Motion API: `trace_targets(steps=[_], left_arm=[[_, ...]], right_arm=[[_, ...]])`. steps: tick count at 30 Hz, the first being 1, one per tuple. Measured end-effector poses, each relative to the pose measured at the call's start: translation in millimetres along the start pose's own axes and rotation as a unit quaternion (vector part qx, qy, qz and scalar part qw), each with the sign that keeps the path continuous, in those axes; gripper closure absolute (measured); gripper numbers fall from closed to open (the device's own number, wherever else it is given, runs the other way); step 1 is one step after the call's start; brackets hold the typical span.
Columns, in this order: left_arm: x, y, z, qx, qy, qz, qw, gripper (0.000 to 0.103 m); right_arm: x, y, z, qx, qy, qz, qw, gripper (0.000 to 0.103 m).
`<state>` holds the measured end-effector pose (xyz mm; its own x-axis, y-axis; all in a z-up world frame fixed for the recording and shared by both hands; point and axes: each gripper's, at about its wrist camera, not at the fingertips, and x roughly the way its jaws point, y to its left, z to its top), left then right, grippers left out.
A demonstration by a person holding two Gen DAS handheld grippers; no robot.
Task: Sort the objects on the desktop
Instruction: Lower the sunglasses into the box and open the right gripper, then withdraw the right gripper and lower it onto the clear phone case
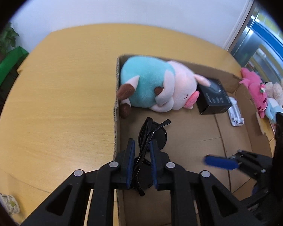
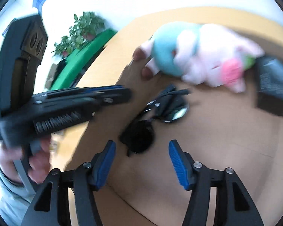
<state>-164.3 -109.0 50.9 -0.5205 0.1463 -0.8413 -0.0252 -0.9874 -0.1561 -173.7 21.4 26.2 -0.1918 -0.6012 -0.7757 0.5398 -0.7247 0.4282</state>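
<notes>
One pair of sunglasses [image 1: 152,137] between the left hand-held gripper's [image 1: 142,146] blue pads.

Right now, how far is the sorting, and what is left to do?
Done: the pig, a black box and a white item lie in the carton. In hand: the sunglasses lie there too, loose between the pads of the left gripper; the right gripper is open and empty. Left: two plush toys beside the carton, it seems.
</notes>
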Motion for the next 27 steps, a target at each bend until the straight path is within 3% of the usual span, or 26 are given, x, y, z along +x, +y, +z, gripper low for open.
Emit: trace_targets(steps=[4, 8, 12, 18, 23, 27], left_arm=[[-47.2, -14.8, -22.1, -0.004, -0.082, 0.004, 0.9967, 0.046], [-79.0, -43.2, -47.8, 0.016, -0.13, -0.008, 0.9913, 0.044], [-89.2, -73.5, -73.7, 0.044, -0.153, 0.012, 0.9871, 0.042], [-87.6, -85.2, -119.1, 0.057, -0.143, 0.011, 0.988, 0.042], [-64.7, -72.8, -154.6, 0.057, -0.091, 0.027, 0.9939, 0.042], [-51.9, -50.9, -172.8, 0.044, -0.063, 0.05, 0.9958, 0.042]], right_arm=[[-71.5, 13.7, -32.1, -0.023, -0.112, -0.065, 0.991, 0.025], [-122.3, 27.7, -66.9, -0.037, -0.188, -0.108, 0.976, 0.016], [-141.9, 38.6, -99.2, -0.041, -0.222, -0.128, 0.966, 0.014], [-147.5, 31.6, -154.3, -0.025, -0.22, -0.122, 0.968, 0.014], [-113.9, 33.4, -203.6, -0.031, -0.156, -0.099, 0.982, 0.017], [-80.2, 33.3, -226.2, -0.031, -0.105, -0.083, 0.99, 0.029]])
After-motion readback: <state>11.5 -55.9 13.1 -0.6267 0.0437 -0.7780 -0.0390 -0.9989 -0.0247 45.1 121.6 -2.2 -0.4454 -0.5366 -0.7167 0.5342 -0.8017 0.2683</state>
